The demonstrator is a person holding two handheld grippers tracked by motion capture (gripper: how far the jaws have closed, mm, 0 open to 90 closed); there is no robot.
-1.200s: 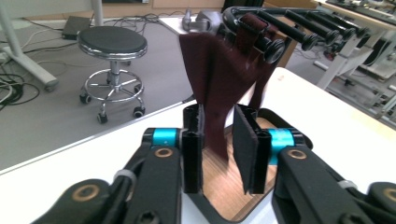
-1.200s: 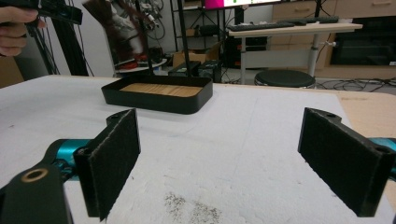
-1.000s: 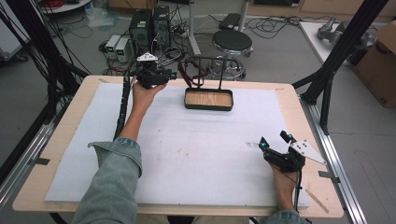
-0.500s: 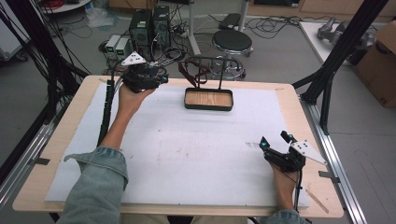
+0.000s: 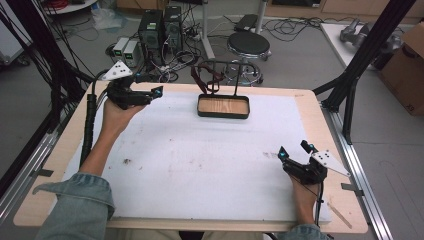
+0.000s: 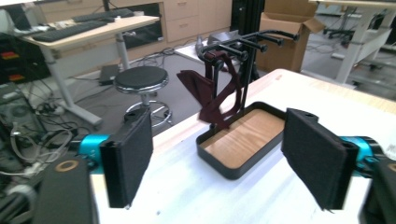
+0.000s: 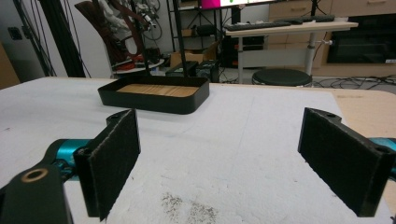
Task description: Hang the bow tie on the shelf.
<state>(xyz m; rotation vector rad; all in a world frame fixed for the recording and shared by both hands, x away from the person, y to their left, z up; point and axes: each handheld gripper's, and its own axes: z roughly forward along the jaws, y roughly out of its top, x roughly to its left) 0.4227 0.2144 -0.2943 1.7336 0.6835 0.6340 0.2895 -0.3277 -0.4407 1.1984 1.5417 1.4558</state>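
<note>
at the far left of the table [image 5: 60, 200], the left gripper [image 5: 150, 94] hovers over the back corner, its jaws spread wide and just been opening, with nothing between them. it points toward the rack [image 5: 220, 75], which fits a hand that has let go and pulled clear so the cloth can hang freely. in the left gripper view the pads [image 6: 133, 154] frame the stand from a short way off, touching nothing.

near the middle of the far edge stands the black tray [image 5: 223, 114] with its wooden floor, and the rack rises from its back. a dark red cloth [image 5: 202, 80] is draped over the rack's bars, hanging down behind the tray; in the left gripper view the cloth [image 6: 212, 93] dangles just above the tray's rim. hung like this, it looks put away.

at the right, the right gripper [image 5: 295, 151] rests low on the white mat near the front edge, jaws also spread and empty, parked well apart from the tray, likely waiting out of the way.
</note>
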